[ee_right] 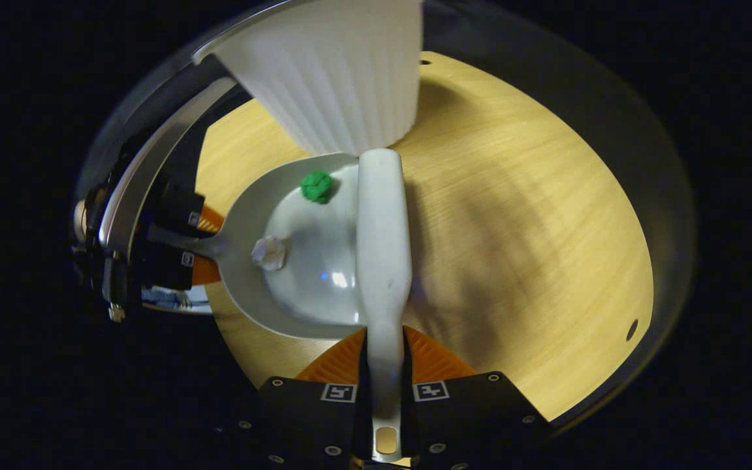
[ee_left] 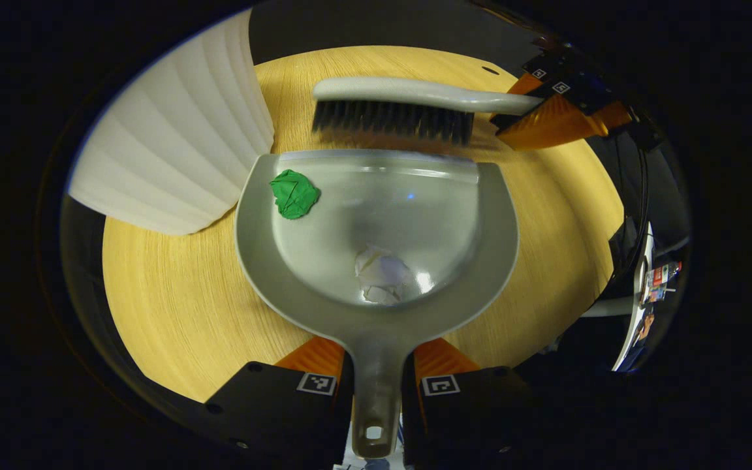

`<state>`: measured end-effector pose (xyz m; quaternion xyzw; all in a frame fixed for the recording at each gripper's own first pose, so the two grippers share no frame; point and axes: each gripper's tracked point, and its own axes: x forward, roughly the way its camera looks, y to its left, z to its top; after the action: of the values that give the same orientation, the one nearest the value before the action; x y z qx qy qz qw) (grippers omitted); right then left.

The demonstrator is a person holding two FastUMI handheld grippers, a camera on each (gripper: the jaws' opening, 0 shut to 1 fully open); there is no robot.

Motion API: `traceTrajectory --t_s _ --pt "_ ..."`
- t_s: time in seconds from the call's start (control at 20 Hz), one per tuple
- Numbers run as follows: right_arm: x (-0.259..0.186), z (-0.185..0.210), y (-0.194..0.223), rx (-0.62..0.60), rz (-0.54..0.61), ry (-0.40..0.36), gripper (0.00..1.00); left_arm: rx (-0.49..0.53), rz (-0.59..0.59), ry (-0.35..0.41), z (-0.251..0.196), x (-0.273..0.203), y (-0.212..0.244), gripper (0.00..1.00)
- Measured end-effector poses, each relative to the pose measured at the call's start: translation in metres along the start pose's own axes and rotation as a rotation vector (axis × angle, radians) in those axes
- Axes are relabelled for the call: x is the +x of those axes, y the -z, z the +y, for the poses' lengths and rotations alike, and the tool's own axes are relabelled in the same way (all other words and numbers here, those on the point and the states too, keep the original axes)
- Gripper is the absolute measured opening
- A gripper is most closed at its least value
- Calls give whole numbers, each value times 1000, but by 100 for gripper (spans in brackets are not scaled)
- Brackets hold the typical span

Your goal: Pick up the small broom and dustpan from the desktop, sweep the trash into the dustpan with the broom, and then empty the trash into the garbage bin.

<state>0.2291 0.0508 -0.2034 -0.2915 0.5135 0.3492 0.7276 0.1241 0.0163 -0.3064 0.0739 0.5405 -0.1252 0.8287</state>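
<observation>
- Your left gripper (ee_left: 376,365) has both fingers pinched on the dustpan (ee_left: 376,222) handle, and the pan sits flat on the wooden table (ee_left: 173,300).
- Your right gripper (ee_right: 386,356) is clamped on the broom (ee_right: 384,241) handle. From the left gripper view the bristles look blurry right at the pan's front lip, so you can't tell if they touch it.
- Green paper ball (ee_left: 294,193) sits in the pan near the lip; white paper wad (ee_left: 381,274) is deeper in, near the handle.
- The right gripper view looks down on the broom's back, so the bristles are hidden there.
- The white ribbed bin (ee_left: 173,150) is just beside the pan, cut off at the edge, and its opening isn't visible.
</observation>
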Motion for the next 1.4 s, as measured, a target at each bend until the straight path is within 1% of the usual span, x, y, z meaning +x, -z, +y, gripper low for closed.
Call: traceTrajectory --t_s 0.1,0.2,0.25,0.3,0.4,0.45,0.5,0.55,0.6,0.7,0.9,1.0,1.05,1.2,1.25,1.3,1.4 --pt "-9 -23 8 125 -16 67 16 17 -13 -12 4 -7 1 33" --pt "-17 -40 13 243 -17 130 17 67 -27 -32 -2 -17 0 33" --pt "-21 -45 14 292 -8 151 17 92 -35 -39 -6 -24 1 33" --pt "-22 -47 18 336 -4 162 16 113 -39 -40 -9 -32 2 33" --pt "-21 -46 21 405 10 157 16 157 -38 -37 -11 -48 5 33" --pt "-6 -38 39 429 9 155 16 193 -39 -38 -14 -56 8 33" --pt "-1 -34 43 454 11 150 16 231 -39 -39 -18 -66 12 33" --pt "6 -32 45 473 18 150 16 262 -41 -39 -27 -79 18 33" --pt "20 -35 55 487 17 155 16 282 -44 -28 -34 -90 20 33" --pt "34 -32 59 524 16 145 16 318 -44 2 -45 -116 27 33" --pt "76 -35 74 570 3 130 16 407 -80 -10 -60 -159 20 33" --pt "76 -40 76 577 -1 131 16 439 -92 0 -66 -186 8 33" --pt "69 -32 76 582 -3 132 16 455 -98 -2 -63 -199 2 33" --pt "70 -31 77 596 -15 118 16 512 -105 -4 -58 -229 -10 33" --pt "70 -30 77 596 -16 114 16 503 -97 9 -55 -241 -17 33" --pt "70 -30 77 601 -17 110 16 479 -90 42 -53 -254 -20 33" --pt "71 -30 75 611 -21 97 16 394 -71 124 -53 -285 -25 33"
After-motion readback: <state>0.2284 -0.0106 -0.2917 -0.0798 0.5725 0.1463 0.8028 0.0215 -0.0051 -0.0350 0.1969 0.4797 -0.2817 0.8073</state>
